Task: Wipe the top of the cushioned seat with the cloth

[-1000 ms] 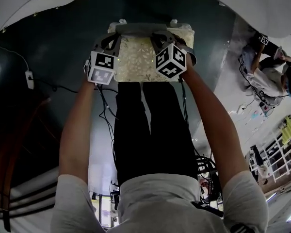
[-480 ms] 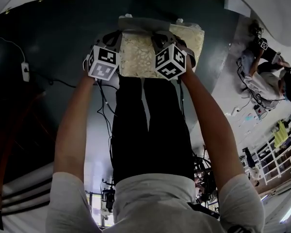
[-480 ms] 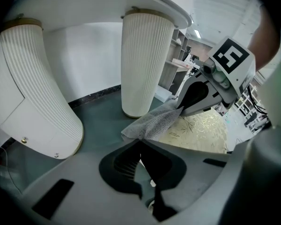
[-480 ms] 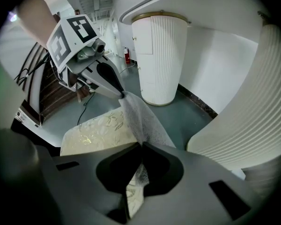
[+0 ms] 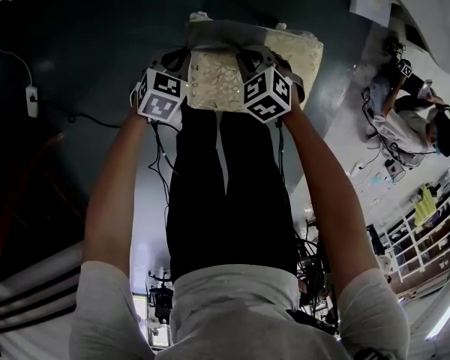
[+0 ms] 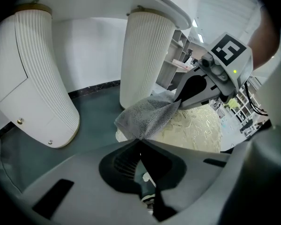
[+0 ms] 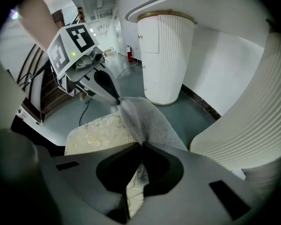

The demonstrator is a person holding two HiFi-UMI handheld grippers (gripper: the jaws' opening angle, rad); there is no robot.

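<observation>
We have gray cloth [image 6: 147, 114] stretched between both tongs, draped along far edge of cream floral cushioned seat [image 5: 217, 85]. Left gripper [image 6: 140, 140] jaws closed tight, pinching one cloth corner. Right gripper [image 7: 141, 145] same deal, clamped on the other corner. Seat sits right in front of our legs. White ribbed pedestals [image 6: 147, 55] stand just beyond it on dark floor [image 6: 93, 102].
</observation>
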